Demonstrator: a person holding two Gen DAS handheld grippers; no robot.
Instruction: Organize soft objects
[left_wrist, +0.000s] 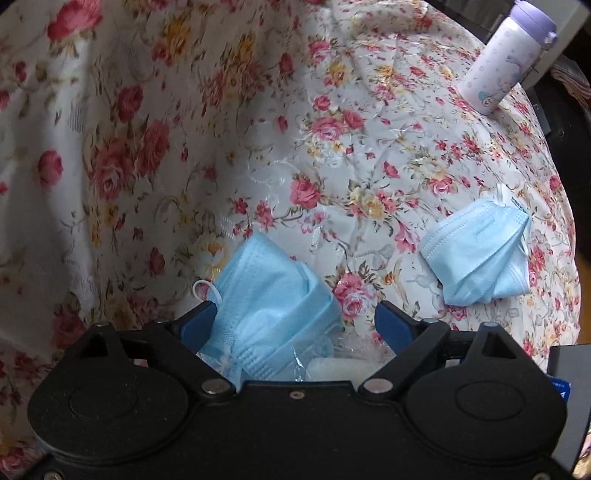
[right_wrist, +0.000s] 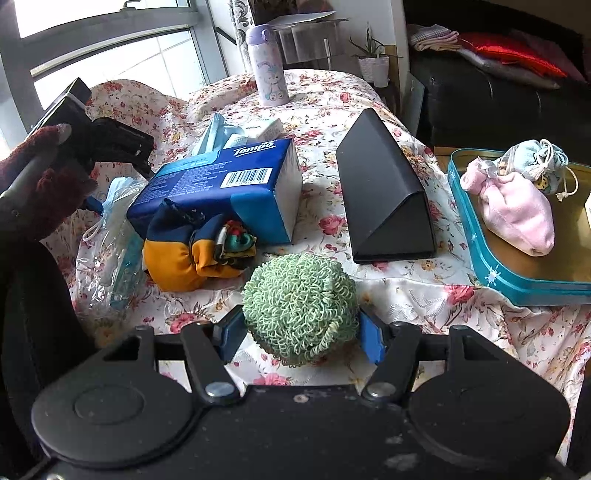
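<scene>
Soft objects lie spread over a table covered with a flowered cloth (right_wrist: 406, 291). At its right edge stands a teal tin tray (right_wrist: 476, 236) which holds a pink plush pouch (right_wrist: 517, 210) and a small drawstring bag (right_wrist: 535, 158), touching each other. Near the middle lies a blue Tempo tissue pack (right_wrist: 221, 184), with a black triangular case (right_wrist: 384, 192) to its right and a folded yellow and navy cloth (right_wrist: 184, 251) in front of it. A lilac bottle (right_wrist: 266, 66) stands upright at the far side. The right gripper (right_wrist: 301, 332) is closed on a green curly scrubber ball (right_wrist: 301, 306), both pads pressing its sides. The left gripper (left_wrist: 295, 325) stands wide open over a folded blue mask (left_wrist: 269, 306); only the left pad seems to touch it. Another folded mask (left_wrist: 476, 251) lies well apart, to the right.
</scene>
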